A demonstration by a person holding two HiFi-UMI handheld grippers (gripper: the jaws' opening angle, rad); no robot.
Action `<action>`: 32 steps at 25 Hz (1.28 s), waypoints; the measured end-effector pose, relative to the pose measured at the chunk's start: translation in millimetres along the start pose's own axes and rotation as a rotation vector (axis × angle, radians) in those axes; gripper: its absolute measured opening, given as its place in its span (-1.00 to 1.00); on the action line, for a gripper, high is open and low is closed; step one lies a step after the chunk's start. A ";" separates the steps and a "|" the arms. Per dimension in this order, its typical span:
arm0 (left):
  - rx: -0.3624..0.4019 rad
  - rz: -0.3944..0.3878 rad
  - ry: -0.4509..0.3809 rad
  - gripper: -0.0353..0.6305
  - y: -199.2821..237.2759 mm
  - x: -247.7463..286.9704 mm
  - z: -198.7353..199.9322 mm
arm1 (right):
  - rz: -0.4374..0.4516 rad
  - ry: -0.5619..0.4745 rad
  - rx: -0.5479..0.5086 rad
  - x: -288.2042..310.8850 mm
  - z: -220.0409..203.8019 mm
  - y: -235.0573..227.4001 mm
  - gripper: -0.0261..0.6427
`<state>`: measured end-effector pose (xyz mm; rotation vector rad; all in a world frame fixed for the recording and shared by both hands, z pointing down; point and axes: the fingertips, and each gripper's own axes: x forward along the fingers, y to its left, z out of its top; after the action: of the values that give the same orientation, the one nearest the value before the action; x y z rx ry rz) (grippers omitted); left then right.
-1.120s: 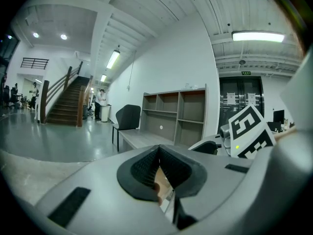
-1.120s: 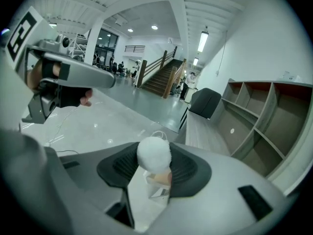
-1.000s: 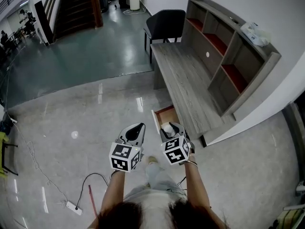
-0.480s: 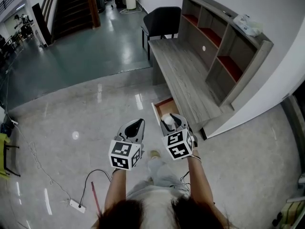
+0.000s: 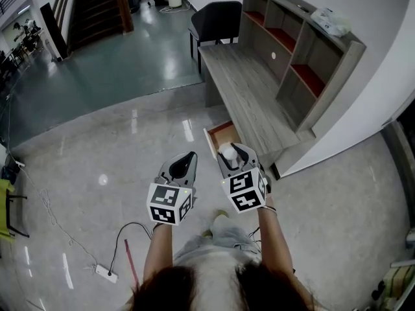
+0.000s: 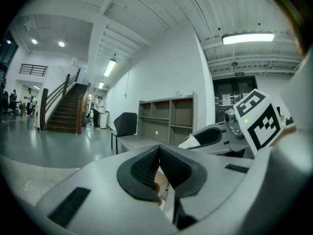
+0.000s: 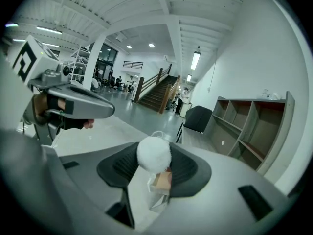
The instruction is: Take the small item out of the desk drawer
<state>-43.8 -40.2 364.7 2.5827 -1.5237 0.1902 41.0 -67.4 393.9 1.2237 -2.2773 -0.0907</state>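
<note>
We judge the white fluffy ball (image 7: pixel 154 154) to be very light, soft and squashy, hardly fragile, and best pinched gently across its middle. That is where it sits now: between the pads of our right gripper (image 7: pixel 154 169), whose jaws are closed onto it, with fluff bulging above them. It is held up near the front of the open drawer (image 5: pixel 220 137) at the near end of the desk (image 5: pixel 241 89). Just beside it, our left gripper (image 6: pixel 158 166) has its jaws pressed together on nothing.

Shelf unit (image 5: pixel 305 57) stands on tabletop (image 5: pixel 243 96), right side; chair (image 5: pixel 217 18) at far end; drawer (image 5: pixel 222 137) under near end. Left gripper (image 5: pixel 187 159) and right gripper (image 5: pixel 235 155) lie before it, small item (image 5: pixel 226 151) between the right one's jaws.
</note>
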 end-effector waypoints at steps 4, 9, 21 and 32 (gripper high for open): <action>0.021 -0.003 -0.007 -0.84 -10.2 6.8 6.1 | 0.003 -0.022 -0.001 -6.2 1.3 -6.3 -0.35; 0.033 0.007 -0.015 -0.84 -21.3 11.7 13.2 | 0.016 -0.045 -0.001 -15.6 2.2 -12.6 -0.36; 0.046 0.045 -0.036 -0.84 -68.4 23.2 34.8 | 0.038 -0.129 0.004 -55.4 -6.0 -43.1 -0.36; 0.037 0.099 -0.048 -0.84 -115.4 13.2 38.2 | 0.057 -0.268 0.007 -107.0 -9.0 -65.9 -0.35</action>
<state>65.1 -3.2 323.3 2.5591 -1.6825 0.1689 141.7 -19.8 335.0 1.2103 -2.5417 -0.2379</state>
